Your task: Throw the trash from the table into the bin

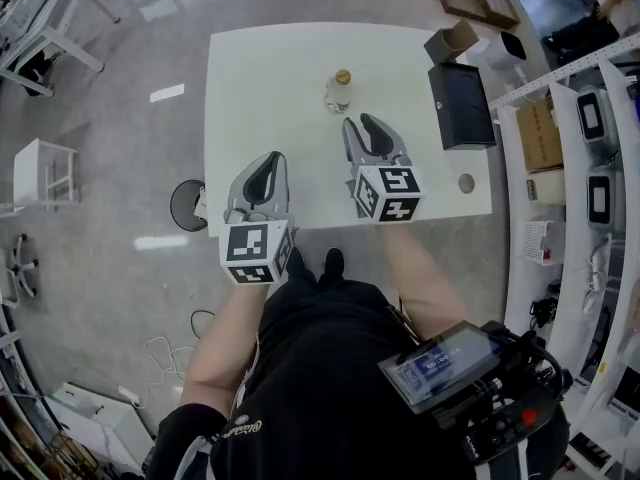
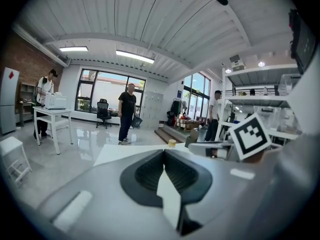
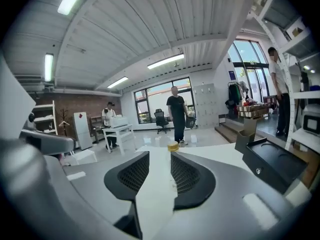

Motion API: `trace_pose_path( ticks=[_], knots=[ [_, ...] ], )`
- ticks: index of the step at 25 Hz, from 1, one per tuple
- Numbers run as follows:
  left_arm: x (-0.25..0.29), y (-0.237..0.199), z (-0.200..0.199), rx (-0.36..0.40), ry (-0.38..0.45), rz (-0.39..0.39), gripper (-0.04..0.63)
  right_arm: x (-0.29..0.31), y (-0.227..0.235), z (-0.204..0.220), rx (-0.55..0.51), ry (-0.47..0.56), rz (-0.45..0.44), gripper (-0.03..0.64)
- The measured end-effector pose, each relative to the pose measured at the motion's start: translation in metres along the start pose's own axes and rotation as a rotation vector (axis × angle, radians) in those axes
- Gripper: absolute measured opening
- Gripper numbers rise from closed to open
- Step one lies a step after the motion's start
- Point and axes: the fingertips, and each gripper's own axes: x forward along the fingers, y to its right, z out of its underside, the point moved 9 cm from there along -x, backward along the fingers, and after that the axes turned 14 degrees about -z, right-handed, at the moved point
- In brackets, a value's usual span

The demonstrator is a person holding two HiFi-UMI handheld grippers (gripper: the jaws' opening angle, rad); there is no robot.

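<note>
A small clear bottle with a tan cap (image 1: 340,90) stands upright on the white table (image 1: 260,78), toward its far middle. A black bin (image 1: 461,105) sits at the table's right edge. My right gripper (image 1: 367,128) hovers over the table just short of the bottle, open, with nothing between its pads. In the right gripper view the cap (image 3: 173,146) shows straight ahead past the gap between the fingertips (image 3: 160,155), and the bin (image 3: 272,164) lies to the right. My left gripper (image 1: 268,164) is over the table's near left edge, shut and empty (image 2: 163,152).
A cardboard box (image 1: 450,40) stands beyond the bin. A small round disc (image 1: 466,182) lies near the table's right front corner. Shelving (image 1: 600,168) runs along the right and a white stool (image 1: 45,173) stands at the left. People stand on the floor beyond the table (image 3: 176,114).
</note>
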Motion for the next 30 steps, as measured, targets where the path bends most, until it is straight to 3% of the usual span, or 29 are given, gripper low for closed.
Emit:
trace_pose_path(
  ticks=[4,8,13,18,30],
  knots=[
    [0.011,-0.005,0.006,-0.004,-0.020,-0.008,0.009,0.044,0.031,0.001,-0.044,-0.062,0.038,0.241],
    [0.017,-0.007,0.009,-0.014,-0.038,-0.010,0.009,0.078,0.052,-0.005,-0.067,-0.104,0.049,0.266],
    [0.020,-0.009,0.013,-0.015,-0.049,-0.017,0.009,0.103,0.059,-0.008,-0.089,-0.145,0.032,0.264],
    [0.020,-0.014,0.014,-0.011,-0.051,-0.024,0.009,0.109,0.056,-0.004,-0.105,-0.163,0.035,0.182],
    [0.011,-0.015,0.014,-0.007,-0.038,-0.029,0.009,0.096,0.048,-0.006,-0.145,-0.160,0.029,0.147]
  ],
)
